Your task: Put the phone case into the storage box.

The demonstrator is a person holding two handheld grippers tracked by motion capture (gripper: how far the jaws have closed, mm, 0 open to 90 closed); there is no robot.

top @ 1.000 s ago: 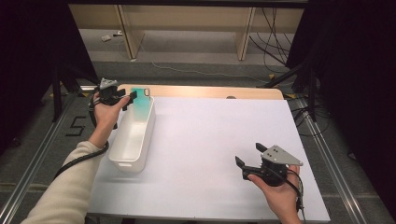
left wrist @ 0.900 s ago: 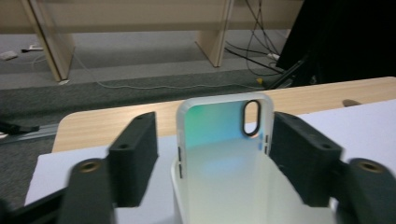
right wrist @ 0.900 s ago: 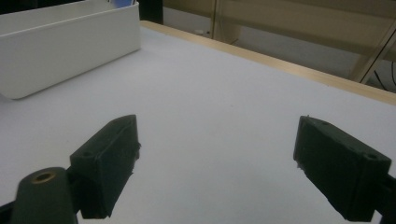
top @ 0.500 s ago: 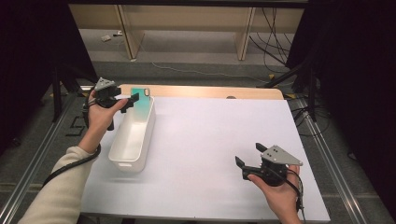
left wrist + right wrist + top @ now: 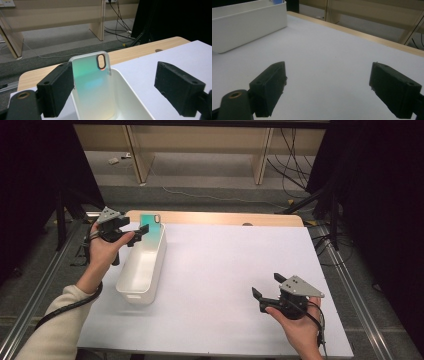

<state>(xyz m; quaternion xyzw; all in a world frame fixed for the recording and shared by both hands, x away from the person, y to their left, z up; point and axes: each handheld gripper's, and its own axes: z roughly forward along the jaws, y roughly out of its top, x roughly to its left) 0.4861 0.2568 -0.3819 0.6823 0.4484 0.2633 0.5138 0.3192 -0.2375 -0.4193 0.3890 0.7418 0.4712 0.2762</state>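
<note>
Phone case (image 5: 93,82) leaning upright, apparently unsupported, against the far end wall of the white bin (image 5: 142,270); left gripper (image 5: 131,232) and right gripper (image 5: 267,287) open, so withdraw gently.

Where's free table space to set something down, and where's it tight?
Free: the white mat between the white bin and the right gripper, and back to the wooden edge. Tight: the bin's far end, where the phone case leans beside the open left gripper.
</note>
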